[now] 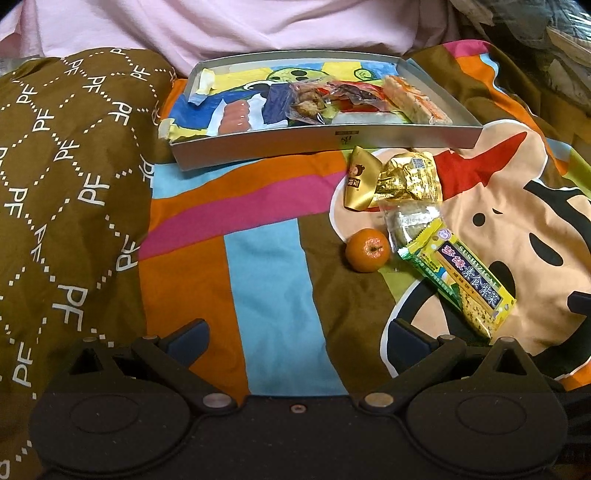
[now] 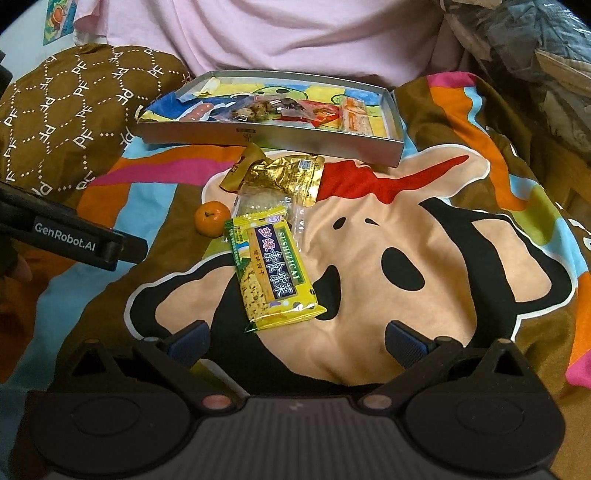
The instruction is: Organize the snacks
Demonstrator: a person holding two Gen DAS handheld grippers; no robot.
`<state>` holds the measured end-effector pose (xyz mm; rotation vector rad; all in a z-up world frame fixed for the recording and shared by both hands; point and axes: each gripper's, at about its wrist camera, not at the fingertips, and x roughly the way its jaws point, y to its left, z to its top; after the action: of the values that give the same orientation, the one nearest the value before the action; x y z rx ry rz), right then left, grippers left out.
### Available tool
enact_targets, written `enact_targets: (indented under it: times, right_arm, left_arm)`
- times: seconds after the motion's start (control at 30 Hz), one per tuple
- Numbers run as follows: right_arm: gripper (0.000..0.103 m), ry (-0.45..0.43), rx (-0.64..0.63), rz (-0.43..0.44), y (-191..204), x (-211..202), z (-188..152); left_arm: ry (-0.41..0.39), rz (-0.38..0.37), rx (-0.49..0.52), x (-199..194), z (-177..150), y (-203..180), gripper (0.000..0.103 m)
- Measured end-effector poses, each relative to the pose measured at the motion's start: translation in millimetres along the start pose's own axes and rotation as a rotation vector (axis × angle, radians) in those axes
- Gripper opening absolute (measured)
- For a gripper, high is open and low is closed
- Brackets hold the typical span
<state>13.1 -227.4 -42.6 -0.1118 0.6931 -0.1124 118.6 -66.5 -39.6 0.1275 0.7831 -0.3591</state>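
Note:
A shallow grey tray [image 1: 325, 142] [image 2: 266, 142] lies on the colourful bedspread and holds several wrapped snacks. In front of it lie a small orange [image 1: 367, 250] [image 2: 211, 218], a yellow seaweed cracker packet [image 1: 467, 282] [image 2: 275, 271], a gold foil packet [image 1: 408, 181] [image 2: 291, 175], a gold-brown packet [image 1: 360, 177] [image 2: 240, 168] and a clear wrapped cake [image 1: 410, 221] [image 2: 264, 201]. My left gripper [image 1: 297, 339] is open and empty, left of the snacks; its body shows in the right wrist view [image 2: 74, 236]. My right gripper [image 2: 295, 341] is open and empty, just short of the yellow packet.
A brown patterned pillow [image 1: 62, 192] [image 2: 74, 114] lies to the left. Pink cloth [image 1: 280, 26] [image 2: 295, 37] rises behind the tray. Dark clutter [image 2: 535, 55] sits at the far right.

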Motion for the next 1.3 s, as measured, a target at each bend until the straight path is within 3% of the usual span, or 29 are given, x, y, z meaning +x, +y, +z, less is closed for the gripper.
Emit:
enact_targets:
  times: [0.4,0.77,1.17,1.3]
  right_arm:
    - [0.103,-0.024,-0.028,0.002,1.3,20.7,9.2]
    - [0.102,-0.032,-0.111,-0.014,11.2,47.5,23.6]
    - [0.075,-0.052,-0.155,-0.048,19.5,55.5,23.4]
    - [0.055,-0.066,-0.140,-0.075,17.2,52.2,18.7]
  left_arm:
    - [-0.108,-0.030,0.113,21.2,20.5,-4.6,0.102]
    - [-0.128,-0.069,0.217,48.6,33.7,-15.9,0.102]
    - [-0.144,-0.149,0.239,65.4,39.5,-23.0,0.102]
    - [-0.144,-0.199,0.267,65.6,37.9,-26.2,0.096]
